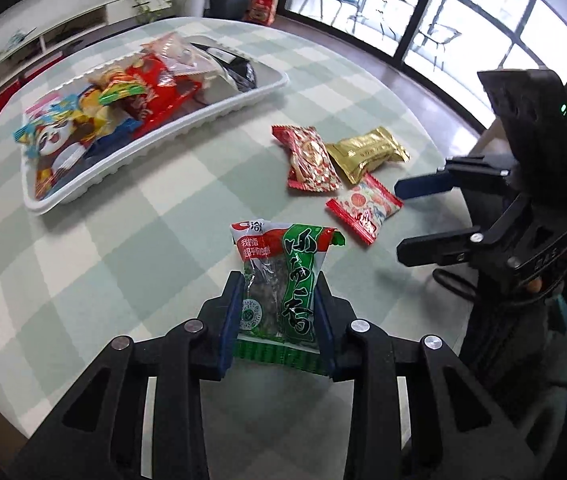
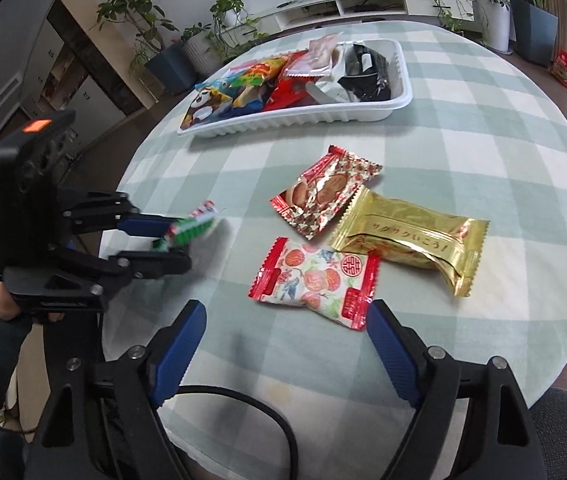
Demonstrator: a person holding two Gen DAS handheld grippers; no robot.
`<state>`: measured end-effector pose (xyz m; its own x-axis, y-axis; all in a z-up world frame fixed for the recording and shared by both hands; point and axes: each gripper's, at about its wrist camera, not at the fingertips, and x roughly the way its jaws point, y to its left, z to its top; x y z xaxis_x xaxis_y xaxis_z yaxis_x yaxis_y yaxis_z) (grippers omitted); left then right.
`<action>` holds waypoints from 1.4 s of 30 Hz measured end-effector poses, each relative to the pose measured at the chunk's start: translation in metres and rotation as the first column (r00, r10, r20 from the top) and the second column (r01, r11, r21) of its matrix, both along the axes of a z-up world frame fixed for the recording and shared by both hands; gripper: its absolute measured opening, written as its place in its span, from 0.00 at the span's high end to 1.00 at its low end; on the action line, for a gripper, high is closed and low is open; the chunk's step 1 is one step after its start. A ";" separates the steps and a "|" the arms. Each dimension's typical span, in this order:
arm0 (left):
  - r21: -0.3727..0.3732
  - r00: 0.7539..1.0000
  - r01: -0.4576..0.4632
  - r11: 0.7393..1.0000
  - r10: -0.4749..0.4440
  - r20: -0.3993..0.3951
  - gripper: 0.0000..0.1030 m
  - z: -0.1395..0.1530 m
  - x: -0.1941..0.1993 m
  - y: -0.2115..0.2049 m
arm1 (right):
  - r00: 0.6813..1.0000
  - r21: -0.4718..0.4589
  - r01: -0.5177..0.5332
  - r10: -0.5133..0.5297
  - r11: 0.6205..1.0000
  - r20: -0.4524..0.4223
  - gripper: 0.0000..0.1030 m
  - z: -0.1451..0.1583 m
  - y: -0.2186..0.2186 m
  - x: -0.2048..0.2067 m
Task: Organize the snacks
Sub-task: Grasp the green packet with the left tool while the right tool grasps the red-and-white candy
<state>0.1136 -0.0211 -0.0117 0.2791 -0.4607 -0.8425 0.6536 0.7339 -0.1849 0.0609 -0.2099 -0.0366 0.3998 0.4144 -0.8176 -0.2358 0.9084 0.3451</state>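
Observation:
My left gripper (image 1: 278, 290) is shut on a green and red snack packet (image 1: 283, 264), held upright just above the checked tablecloth; in the right wrist view the same gripper (image 2: 177, 246) carries the packet (image 2: 193, 226) at the left. My right gripper (image 2: 286, 314) stands open just before a white and red strawberry-print packet (image 2: 315, 280), with nothing between its fingers; it also shows at the right (image 1: 401, 220). Beside that packet (image 1: 363, 206) lie a red patterned packet (image 2: 323, 192) (image 1: 311, 160) and a gold packet (image 2: 411, 236) (image 1: 367, 154).
A white ribbed tray (image 2: 303, 122) (image 1: 187, 128) holding several mixed snack bags sits at the far side of the round table (image 2: 483, 140). A black cable (image 2: 243, 396) loops near the front edge. Plants, a low shelf and a red box (image 2: 565, 68) stand beyond the table.

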 end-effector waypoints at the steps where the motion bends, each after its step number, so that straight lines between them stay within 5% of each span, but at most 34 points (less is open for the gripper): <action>1: -0.026 1.000 -0.027 0.999 0.026 -0.003 0.70 0.003 -0.002 0.005 | 1.000 -0.005 0.009 -0.009 1.000 -0.003 0.18 -0.001 0.001 0.002; 5: -0.103 0.996 -0.092 0.990 0.090 -0.022 0.70 0.005 -0.017 0.023 | 1.000 -0.078 0.018 -0.017 0.997 0.016 0.18 -0.005 0.008 0.010; 10: -0.168 0.990 -0.141 0.976 0.135 -0.050 0.70 0.002 -0.033 0.036 | 0.974 -0.241 -0.178 0.206 0.954 0.097 0.18 0.017 0.018 0.009; 15: -0.210 0.985 -0.168 0.963 0.156 -0.071 0.70 0.000 -0.040 0.037 | 0.866 -0.303 -0.452 0.494 0.839 0.074 0.29 0.024 0.027 0.013; 19: -0.221 0.983 -0.178 0.959 0.162 -0.086 0.70 -0.005 -0.043 0.035 | 0.791 -0.359 -0.561 0.611 0.746 0.033 0.35 0.016 0.038 0.017; 37: -0.243 0.977 -0.202 0.949 0.177 -0.122 0.70 -0.015 -0.043 0.034 | 0.702 -0.327 -0.698 0.700 0.637 -0.134 0.43 -0.010 0.046 0.050; 42: -0.252 0.975 -0.209 0.945 0.183 -0.123 0.70 -0.015 -0.044 0.037 | 0.706 -0.306 -0.698 0.694 0.647 -0.144 0.62 -0.009 0.050 0.050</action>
<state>0.0697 0.0155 -0.0266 0.3094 -0.6127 -0.7272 0.4714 0.7630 -0.4423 0.1106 -0.1600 -0.0455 0.0902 0.2869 -0.9537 -0.8420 0.5334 0.0808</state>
